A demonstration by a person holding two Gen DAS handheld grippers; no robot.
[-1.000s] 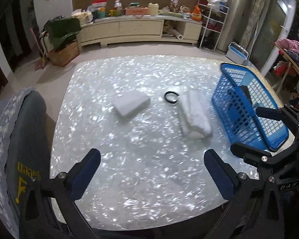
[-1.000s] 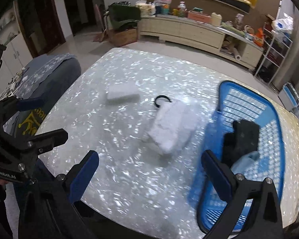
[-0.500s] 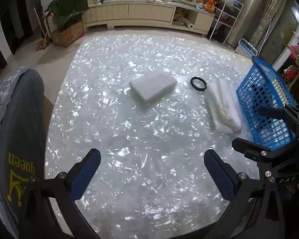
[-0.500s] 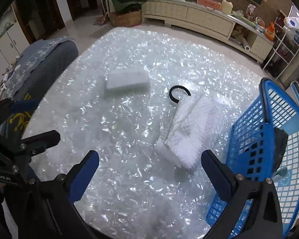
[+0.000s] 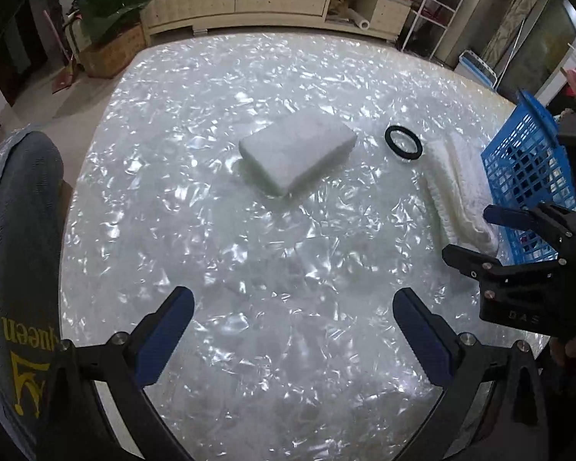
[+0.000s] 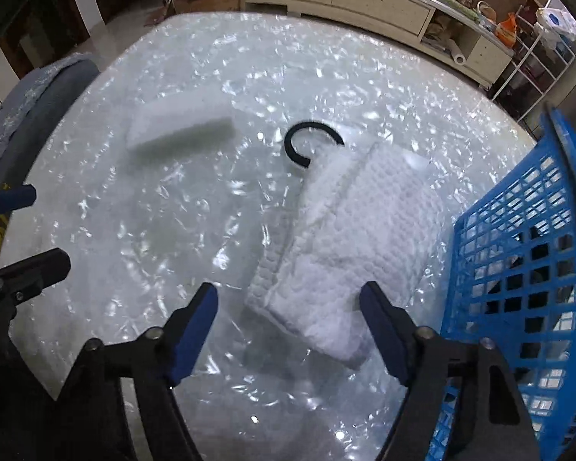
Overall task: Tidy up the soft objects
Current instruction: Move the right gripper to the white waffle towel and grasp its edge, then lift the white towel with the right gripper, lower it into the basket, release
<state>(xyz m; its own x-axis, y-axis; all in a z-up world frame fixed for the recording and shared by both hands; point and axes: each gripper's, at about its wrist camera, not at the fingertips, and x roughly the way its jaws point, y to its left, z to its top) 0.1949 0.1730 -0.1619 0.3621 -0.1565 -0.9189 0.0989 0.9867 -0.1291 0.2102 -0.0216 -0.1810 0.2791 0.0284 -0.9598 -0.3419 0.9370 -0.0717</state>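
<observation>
A white sponge block (image 5: 297, 152) lies mid-table; it also shows in the right wrist view (image 6: 180, 132). A folded white towel (image 6: 359, 246) lies beside the blue basket (image 6: 518, 269), and shows in the left wrist view (image 5: 459, 192). A black hair tie (image 5: 402, 142) lies between sponge and towel, partly under the towel's corner in the right wrist view (image 6: 311, 146). My left gripper (image 5: 293, 338) is open and empty, short of the sponge. My right gripper (image 6: 288, 324) is open, its fingers either side of the towel's near end. Dark items lie in the basket.
The pearly white table (image 5: 249, 249) has a grey chair back (image 5: 15, 269) at its left edge. The basket (image 5: 526, 176) stands at the right edge. A sideboard (image 5: 272, 0) and a wire rack (image 5: 434, 4) stand beyond the table.
Both grippers have moved forward and lower over the table. The left has come nearer the sponge; the right has come up to the towel's near end. Nothing has been grasped.
</observation>
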